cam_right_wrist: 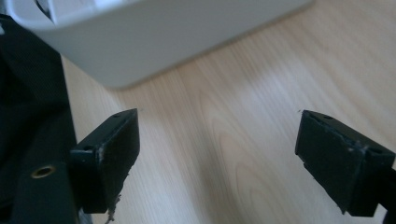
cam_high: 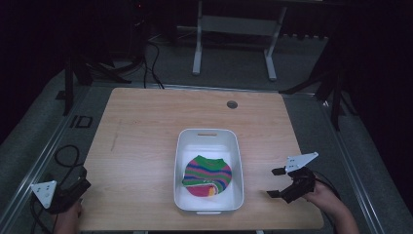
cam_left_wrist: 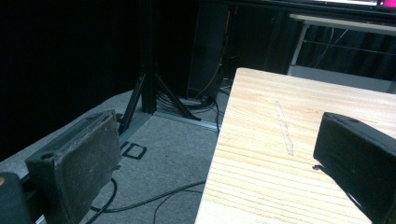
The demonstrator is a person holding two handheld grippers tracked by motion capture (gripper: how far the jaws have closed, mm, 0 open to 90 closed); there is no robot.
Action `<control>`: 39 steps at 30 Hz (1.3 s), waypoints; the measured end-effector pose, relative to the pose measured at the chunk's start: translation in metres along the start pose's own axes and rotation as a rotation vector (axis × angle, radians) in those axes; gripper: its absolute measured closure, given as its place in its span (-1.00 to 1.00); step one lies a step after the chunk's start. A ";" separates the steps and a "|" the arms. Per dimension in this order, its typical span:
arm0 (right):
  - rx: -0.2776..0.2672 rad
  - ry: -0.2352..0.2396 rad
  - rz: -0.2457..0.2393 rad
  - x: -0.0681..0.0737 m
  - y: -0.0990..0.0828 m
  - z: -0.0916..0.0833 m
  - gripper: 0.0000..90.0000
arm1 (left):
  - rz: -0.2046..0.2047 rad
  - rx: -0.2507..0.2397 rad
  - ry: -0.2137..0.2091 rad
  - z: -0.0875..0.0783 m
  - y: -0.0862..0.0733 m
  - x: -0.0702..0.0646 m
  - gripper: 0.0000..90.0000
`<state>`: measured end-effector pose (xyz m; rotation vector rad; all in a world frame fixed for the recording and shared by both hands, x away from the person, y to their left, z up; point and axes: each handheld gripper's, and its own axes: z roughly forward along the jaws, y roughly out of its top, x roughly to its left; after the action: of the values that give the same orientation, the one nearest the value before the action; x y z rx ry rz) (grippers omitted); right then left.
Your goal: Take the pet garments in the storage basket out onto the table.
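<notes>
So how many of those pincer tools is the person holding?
2. The left gripper is at the table's near left corner, the right gripper near the right edge beside the white bin. Both are open and empty.

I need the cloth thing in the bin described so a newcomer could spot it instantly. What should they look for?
Start at the wooden table, then find the white bin near its front edge, between the two grippers. Inside lies a folded cloth, the one bright thing there: green, blue, pink and yellow stripes against plain white walls.
</notes>
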<state>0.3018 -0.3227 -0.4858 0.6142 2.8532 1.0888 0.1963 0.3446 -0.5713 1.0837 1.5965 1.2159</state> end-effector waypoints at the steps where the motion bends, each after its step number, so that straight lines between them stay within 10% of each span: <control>1: -0.006 0.000 -0.008 0.002 0.005 -0.001 -0.70 | 0.000 0.000 0.000 0.000 0.000 0.000 -0.97; 17: 0.020 0.033 -0.122 0.024 0.073 0.003 -0.71 | -0.004 0.001 -0.003 0.000 0.000 0.001 -0.97; 39: 0.119 0.108 -0.254 0.046 0.138 0.078 -0.68 | -0.008 -0.002 -0.011 0.000 0.000 0.002 -0.97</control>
<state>0.3210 -0.1629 -0.4505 0.1918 2.9975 0.9447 0.1958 0.3461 -0.5715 1.0805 1.5900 1.2042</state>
